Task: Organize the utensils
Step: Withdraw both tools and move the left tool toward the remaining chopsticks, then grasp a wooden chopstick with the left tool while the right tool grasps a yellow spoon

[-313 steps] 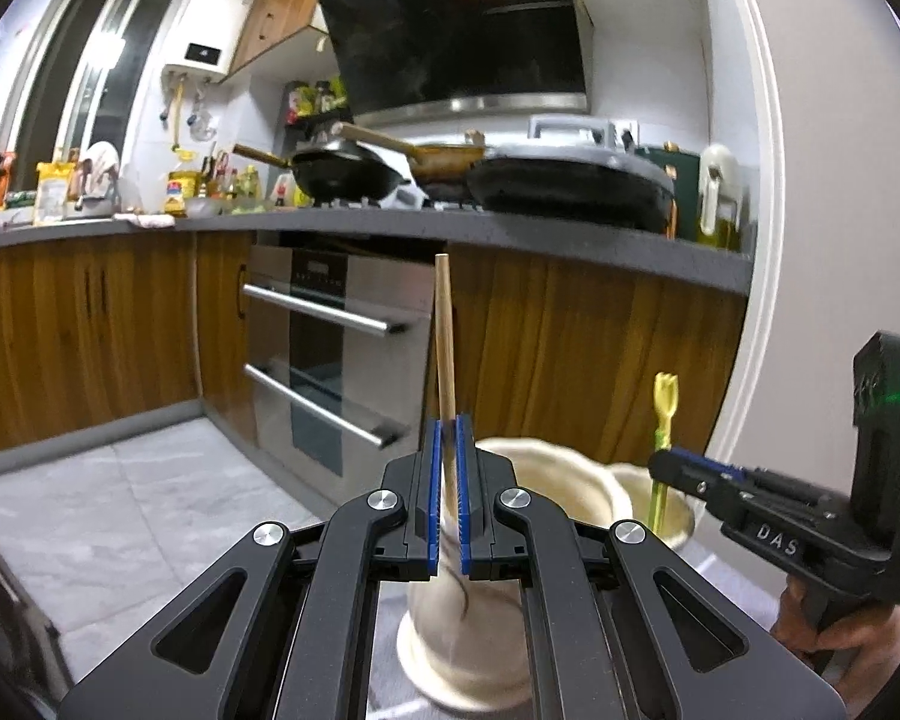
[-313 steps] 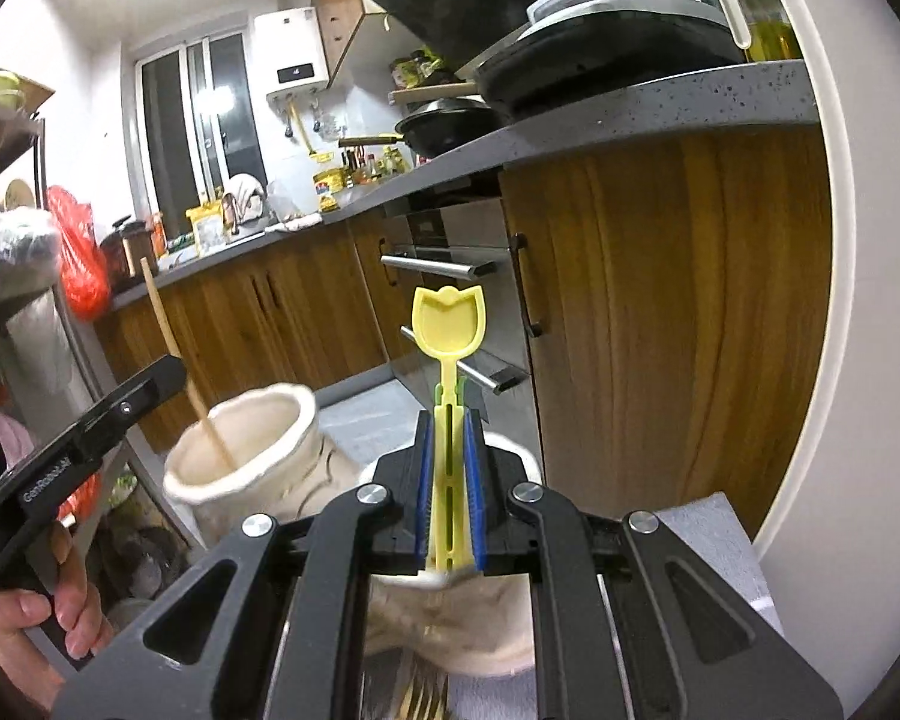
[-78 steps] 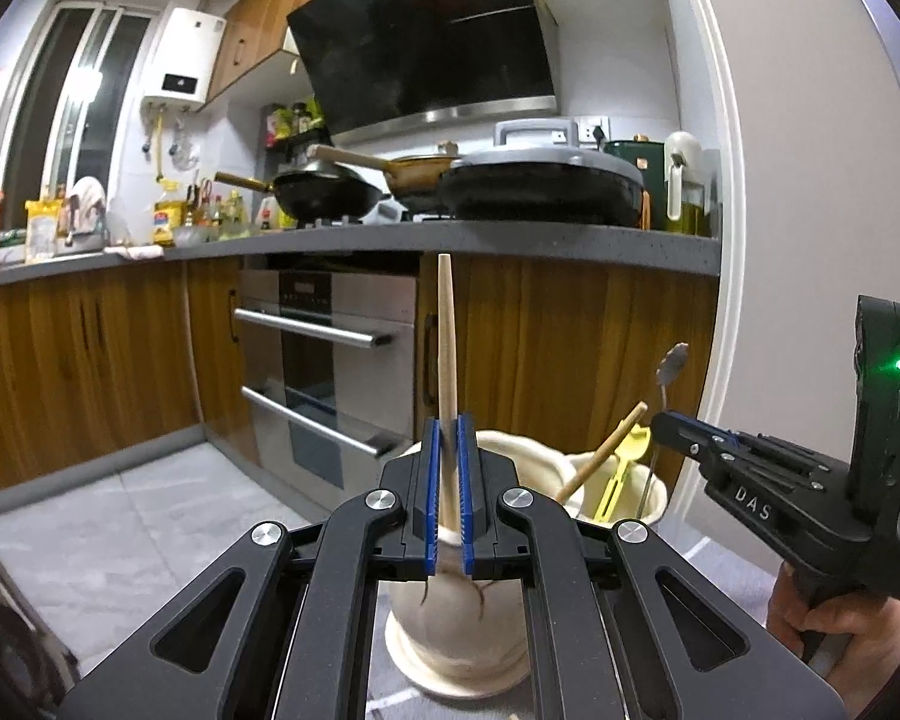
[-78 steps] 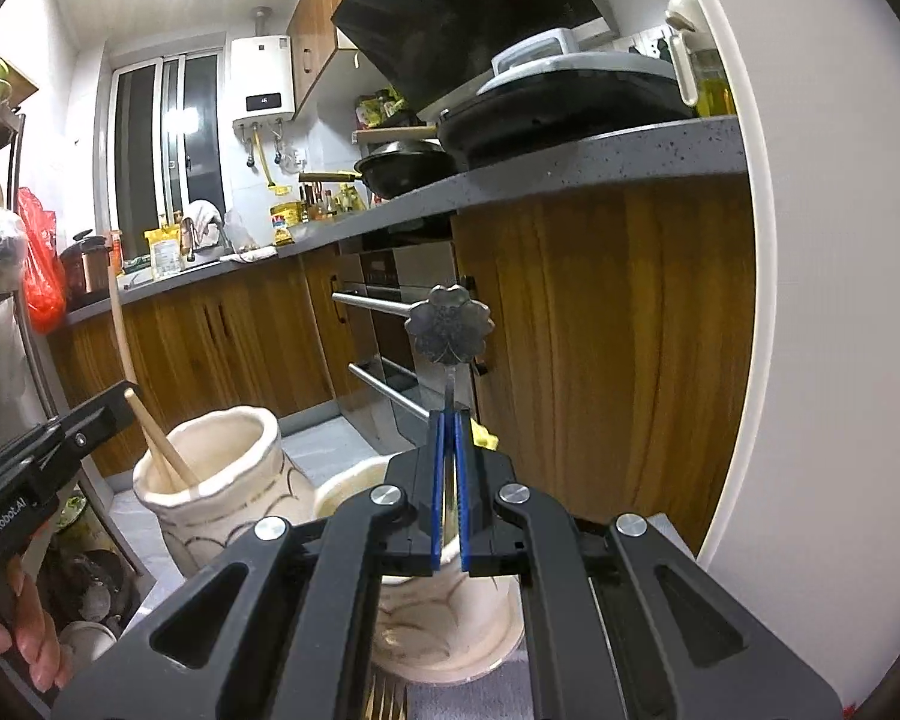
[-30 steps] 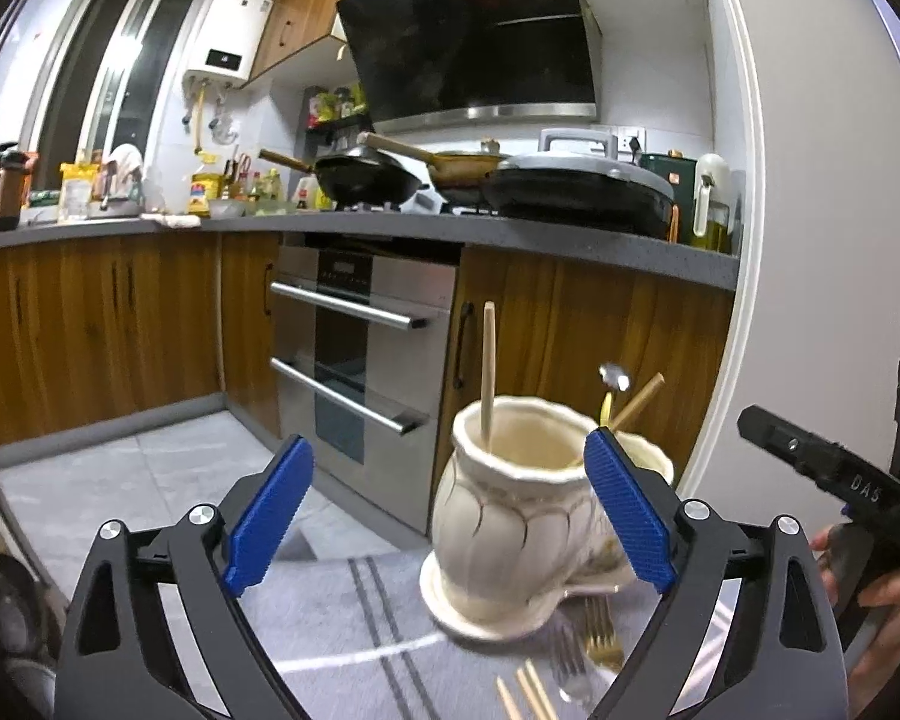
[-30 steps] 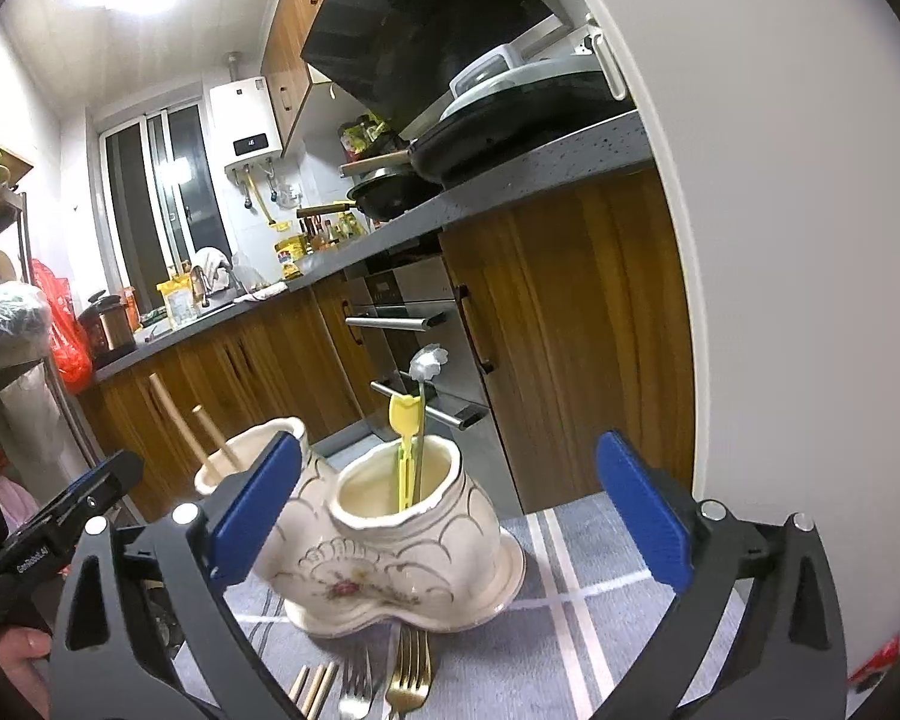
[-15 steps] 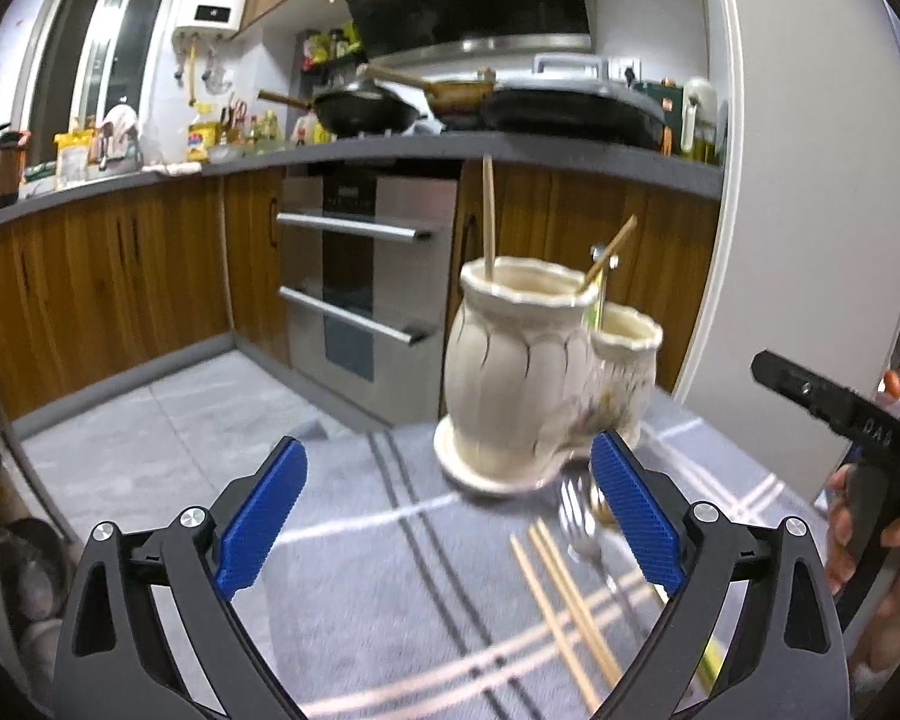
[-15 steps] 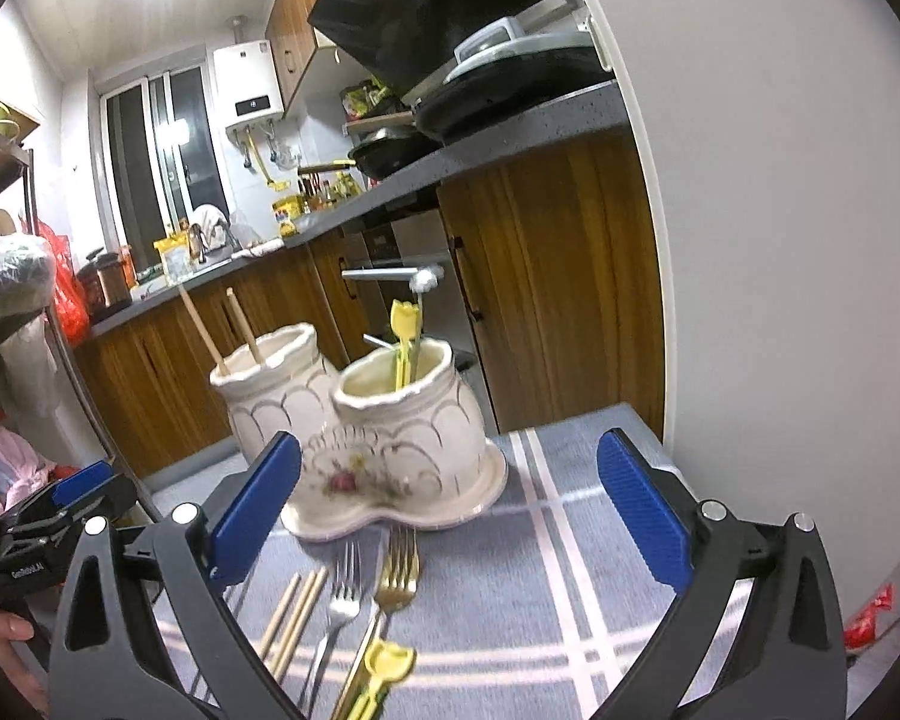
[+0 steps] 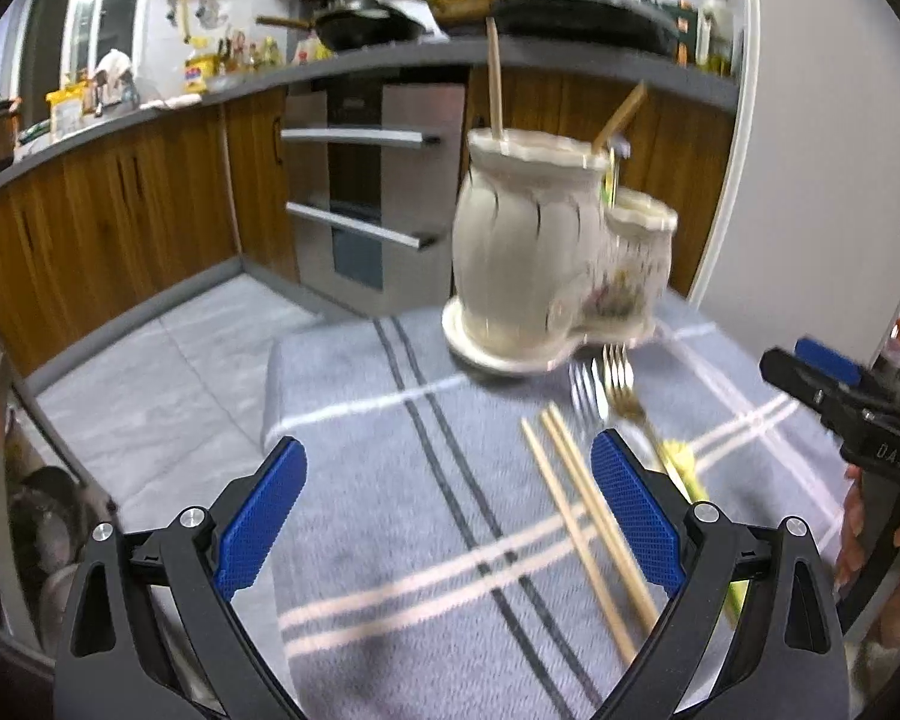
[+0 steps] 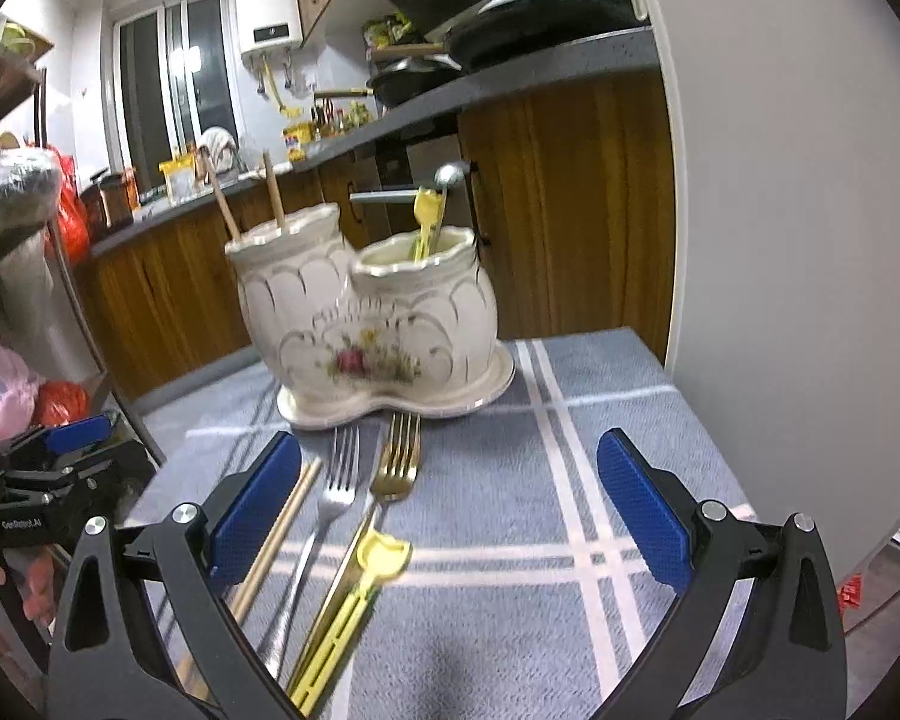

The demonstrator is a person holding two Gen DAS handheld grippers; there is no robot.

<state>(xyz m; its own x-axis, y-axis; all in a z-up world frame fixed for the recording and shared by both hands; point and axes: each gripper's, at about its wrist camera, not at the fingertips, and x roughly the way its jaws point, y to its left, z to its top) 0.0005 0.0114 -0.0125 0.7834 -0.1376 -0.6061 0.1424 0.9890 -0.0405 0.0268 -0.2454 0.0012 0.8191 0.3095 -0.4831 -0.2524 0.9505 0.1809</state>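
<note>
A cream double-pot ceramic holder (image 10: pixel 378 330) stands on a grey striped cloth (image 10: pixel 540 480); it also shows in the left wrist view (image 9: pixel 534 264). Its left pot holds two wooden chopsticks (image 10: pixel 273 192); its right pot holds a yellow utensil (image 10: pixel 424 222) and a metal spoon (image 10: pixel 448 177). On the cloth lie a silver fork (image 10: pixel 336 486), a gold fork (image 10: pixel 397 456), a yellow utensil (image 10: pixel 360 588) and two chopsticks (image 9: pixel 588 528). My left gripper (image 9: pixel 444 516) is open and empty above the cloth. My right gripper (image 10: pixel 447 516) is open and empty above the forks.
The cloth-covered table ends at its left edge (image 9: pixel 270 396) above a tiled floor. Wooden kitchen cabinets and an oven (image 9: pixel 360 204) stand behind. A white wall (image 10: pixel 798 240) rises at the right. The right gripper also shows in the left wrist view (image 9: pixel 840 396).
Both grippers pulled back from the holder and tilted down, so more of the cloth and the loose forks and chopsticks is in view. Both stayed open.
</note>
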